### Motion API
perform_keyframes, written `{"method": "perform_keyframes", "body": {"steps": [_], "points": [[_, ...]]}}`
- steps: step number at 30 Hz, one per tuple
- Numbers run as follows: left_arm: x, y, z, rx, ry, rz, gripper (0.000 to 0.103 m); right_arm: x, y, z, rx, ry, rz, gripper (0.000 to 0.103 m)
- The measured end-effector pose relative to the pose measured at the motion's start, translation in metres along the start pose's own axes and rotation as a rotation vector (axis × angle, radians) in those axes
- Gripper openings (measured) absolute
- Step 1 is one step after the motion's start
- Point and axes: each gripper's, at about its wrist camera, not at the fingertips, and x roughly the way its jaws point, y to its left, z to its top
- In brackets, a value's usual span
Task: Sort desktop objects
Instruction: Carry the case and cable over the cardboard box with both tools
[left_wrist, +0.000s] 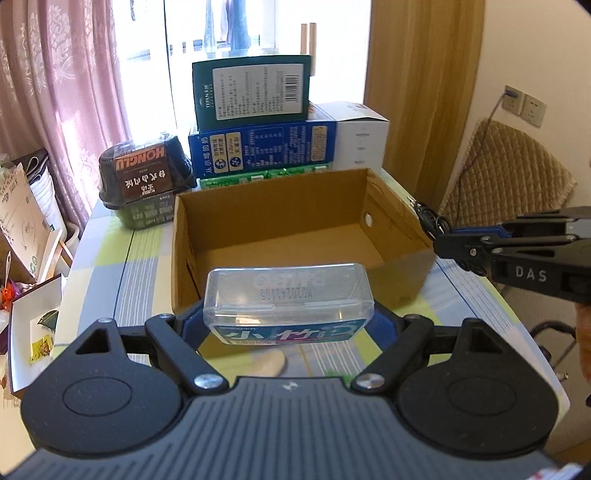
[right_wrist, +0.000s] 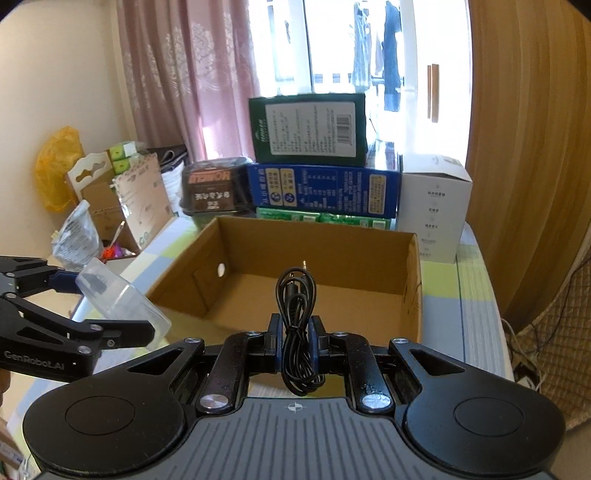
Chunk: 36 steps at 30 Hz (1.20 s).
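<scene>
My left gripper (left_wrist: 289, 321) is shut on a clear plastic box (left_wrist: 288, 295) with a teal label, held just in front of an open cardboard box (left_wrist: 280, 236). From the right wrist view the same clear plastic box (right_wrist: 118, 299) shows at the left, in the left gripper (right_wrist: 110, 310). My right gripper (right_wrist: 295, 336) is shut on a coiled black audio cable (right_wrist: 295, 295), its plug sticking up, in front of the cardboard box (right_wrist: 306, 291), which looks empty. The right gripper (left_wrist: 448, 236) with the cable enters the left wrist view from the right.
Behind the cardboard box stand a blue carton (left_wrist: 262, 147), a green box (left_wrist: 253, 90) on top, a white box (left_wrist: 364, 138) and a black food bowl (left_wrist: 142, 171). A wooden stick (left_wrist: 269, 363) lies on the checked tablecloth (left_wrist: 103, 258). Clutter and bags sit left of the table.
</scene>
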Motion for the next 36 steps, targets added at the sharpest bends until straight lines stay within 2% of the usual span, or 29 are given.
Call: {"method": "perform_keyframes", "body": {"steps": [6, 14, 29, 36], "points": [[0.038, 0.016, 0.024, -0.023, 0.012, -0.009, 0.083, 0.043, -0.019, 0.015, 0.047, 0.044, 0.0, 0.011], [0.079, 0.026, 0.041, -0.046, 0.03, -0.023, 0.083, 0.079, -0.027, 0.024, 0.038, 0.075, -0.011, 0.011], [0.129, 0.029, 0.051, -0.067, 0.062, -0.034, 0.083, 0.111, -0.044, 0.024, 0.056, 0.101, -0.019, 0.011], [0.135, 0.032, 0.049, -0.086, 0.074, -0.016, 0.084, 0.116, -0.046, 0.021, 0.063, 0.107, -0.017, 0.011]]}}
